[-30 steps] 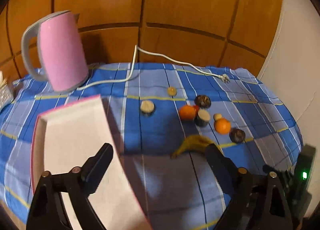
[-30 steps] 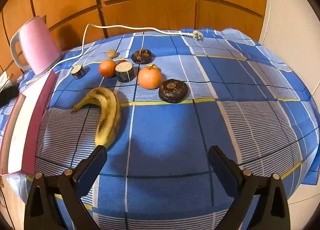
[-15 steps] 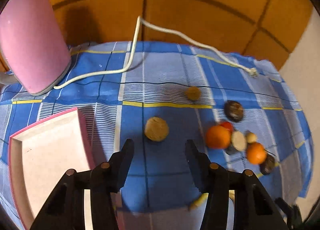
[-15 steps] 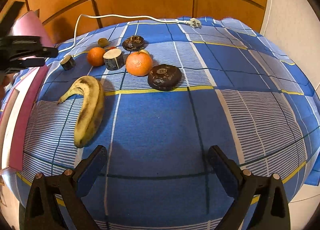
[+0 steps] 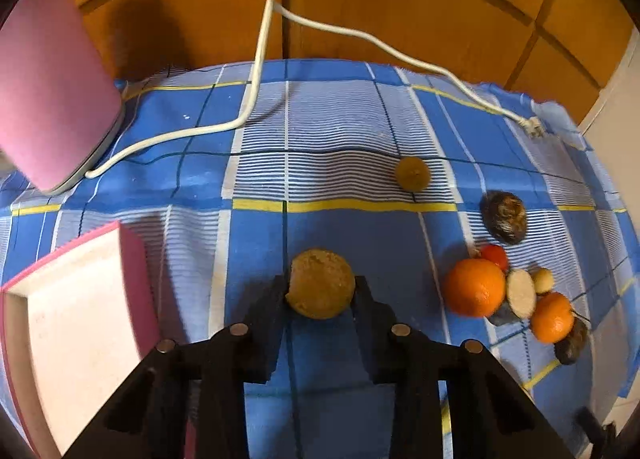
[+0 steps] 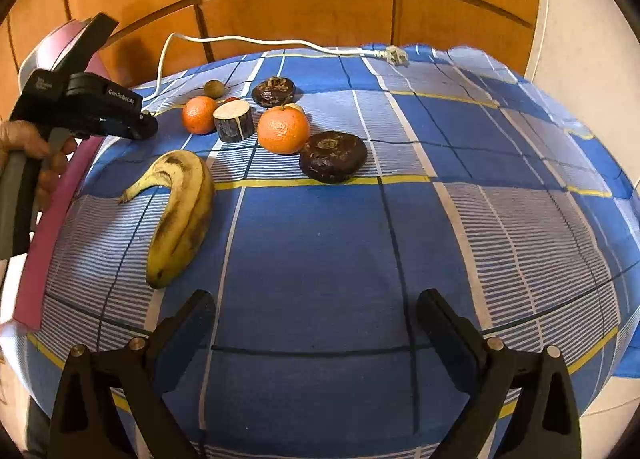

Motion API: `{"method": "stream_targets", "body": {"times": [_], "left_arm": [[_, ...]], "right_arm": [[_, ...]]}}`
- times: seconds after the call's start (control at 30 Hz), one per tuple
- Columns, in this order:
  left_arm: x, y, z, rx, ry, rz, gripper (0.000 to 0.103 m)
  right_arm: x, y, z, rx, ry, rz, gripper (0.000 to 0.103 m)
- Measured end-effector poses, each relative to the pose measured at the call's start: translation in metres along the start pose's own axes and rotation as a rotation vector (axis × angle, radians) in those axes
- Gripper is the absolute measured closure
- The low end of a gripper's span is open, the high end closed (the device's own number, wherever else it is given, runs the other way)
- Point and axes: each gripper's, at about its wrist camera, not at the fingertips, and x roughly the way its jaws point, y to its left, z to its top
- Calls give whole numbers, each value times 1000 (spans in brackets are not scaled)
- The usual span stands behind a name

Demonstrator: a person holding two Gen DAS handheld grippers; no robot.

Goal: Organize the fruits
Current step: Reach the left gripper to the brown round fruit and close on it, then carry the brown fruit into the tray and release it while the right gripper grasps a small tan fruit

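Note:
My left gripper (image 5: 320, 289) is shut on a round cut fruit piece with a tan top (image 5: 320, 283) that rests on the blue checked cloth; both pads press its sides. To its right lie two oranges (image 5: 474, 287) (image 5: 552, 317), a second cut piece (image 5: 520, 293), a dark fruit (image 5: 503, 216) and a small brown fruit (image 5: 413, 174). The pink tray with a white inside (image 5: 80, 319) sits to the left. My right gripper (image 6: 316, 311) hangs open above bare cloth, behind a spotted banana (image 6: 182, 211). In the right wrist view the held piece is hidden.
A pink kettle (image 5: 48, 91) stands at the back left, and its white cord (image 5: 256, 79) trails across the cloth to a plug (image 6: 394, 55). Wood panels close off the back. A hand (image 6: 24, 143) holds the left tool's black housing (image 6: 100, 107) at the left. The cloth drops away at the right.
My left gripper went forward and down over the tan-topped piece and closed on it. Its housing and the hand came into the right wrist view. My right gripper stayed open and hardly moved.

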Motion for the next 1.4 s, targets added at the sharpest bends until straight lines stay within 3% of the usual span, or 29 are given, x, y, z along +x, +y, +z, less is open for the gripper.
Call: {"method": "stream_targets", "body": {"times": [0.17, 0.27, 0.4, 0.6, 0.83, 1.07, 1.4], "left_arm": [[-41, -6, -27, 33, -71, -27, 71], [-69, -6, -47, 35, -117, -50, 71], [-95, 1, -73, 7, -142, -77, 71], [-122, 23, -105, -55, -174, -75, 71], [-132, 62, -131, -166, -173, -44, 71], [-134, 94, -144, -250, -172, 5, 71], [-131, 132, -140, -315, -160, 32, 71]], "right_arm": [[-2, -1, 2, -16, 9, 10, 1], [-5, -4, 2, -6, 19, 22, 10], [-14, -11, 7, 20, -2, 35, 12], [-25, -13, 33, 22, -36, 70, 24], [-20, -7, 70, 26, -24, 161, 56], [5, 38, 131, -69, 12, 316, 61], [95, 90, 200, -68, 141, 333, 61]]}}
